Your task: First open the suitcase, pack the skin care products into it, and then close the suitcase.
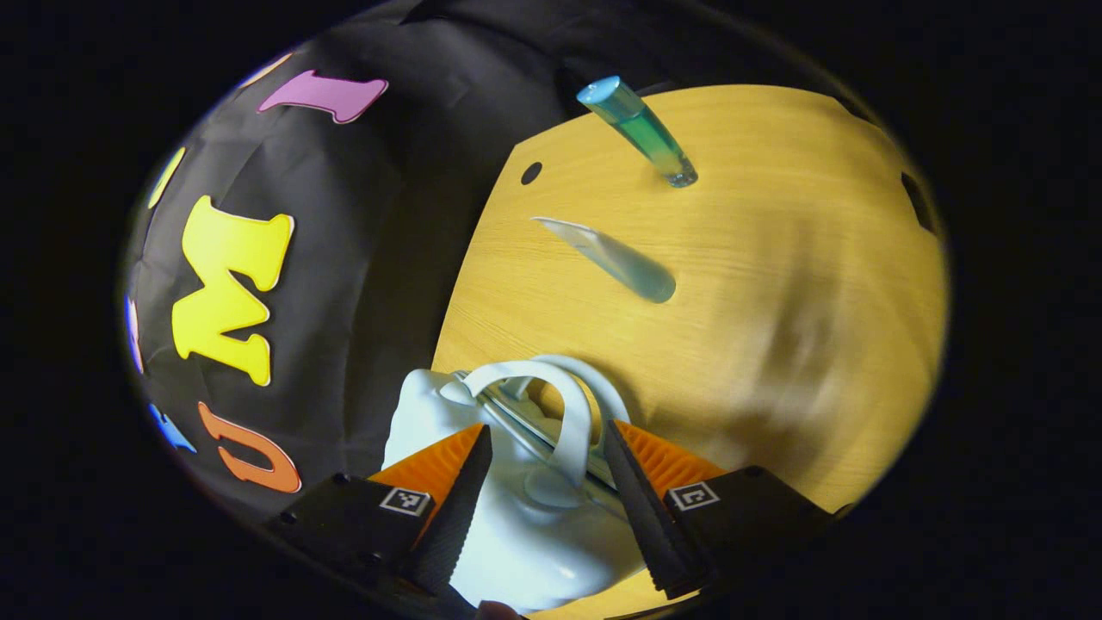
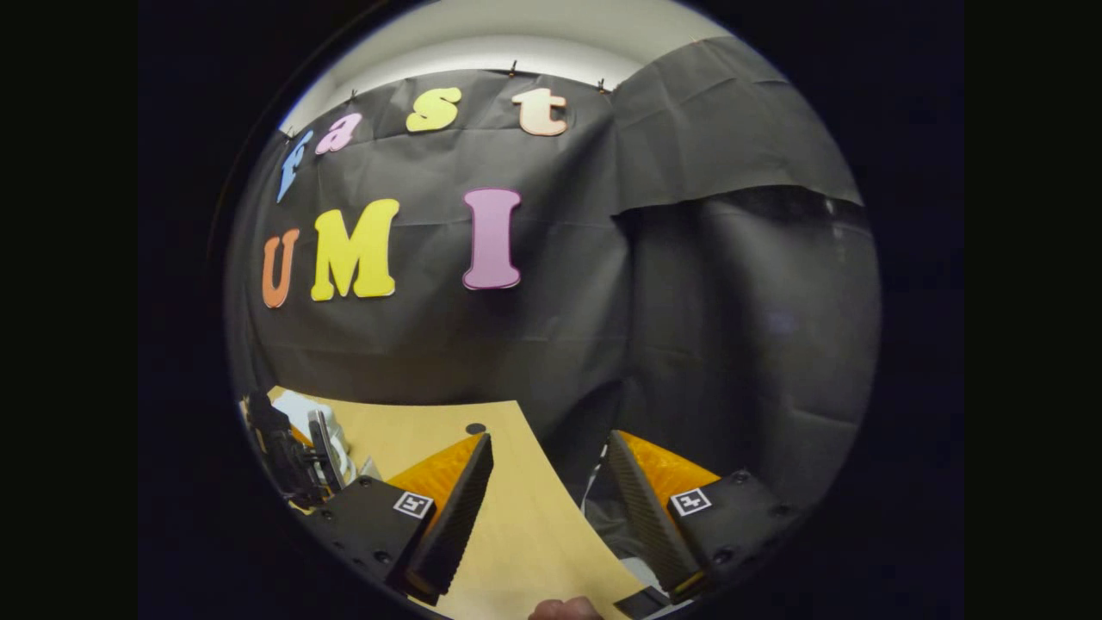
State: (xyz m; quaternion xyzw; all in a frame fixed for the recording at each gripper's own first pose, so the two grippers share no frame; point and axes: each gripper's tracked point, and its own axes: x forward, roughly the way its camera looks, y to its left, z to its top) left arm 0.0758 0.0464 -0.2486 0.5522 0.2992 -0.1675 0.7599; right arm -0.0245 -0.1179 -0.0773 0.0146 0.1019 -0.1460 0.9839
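left tongs (image 1: 547,504) agape over suitcase (image 1: 525,525) | wooden table (image 1: 775,284) (two tubes)

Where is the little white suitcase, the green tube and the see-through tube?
suitcase (image 1: 516,534), left gripper view, on its white shell below the handle.
green tube (image 1: 647,136), left gripper view, on the middle of its body.
clear tube (image 1: 622,262), left gripper view, on the middle of its body.

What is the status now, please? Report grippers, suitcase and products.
Left gripper open, fingers either side of the white suitcase handle. Right gripper open, idle over table edge. Green bottle and pale tube unpacked on table. Nothing blocking.
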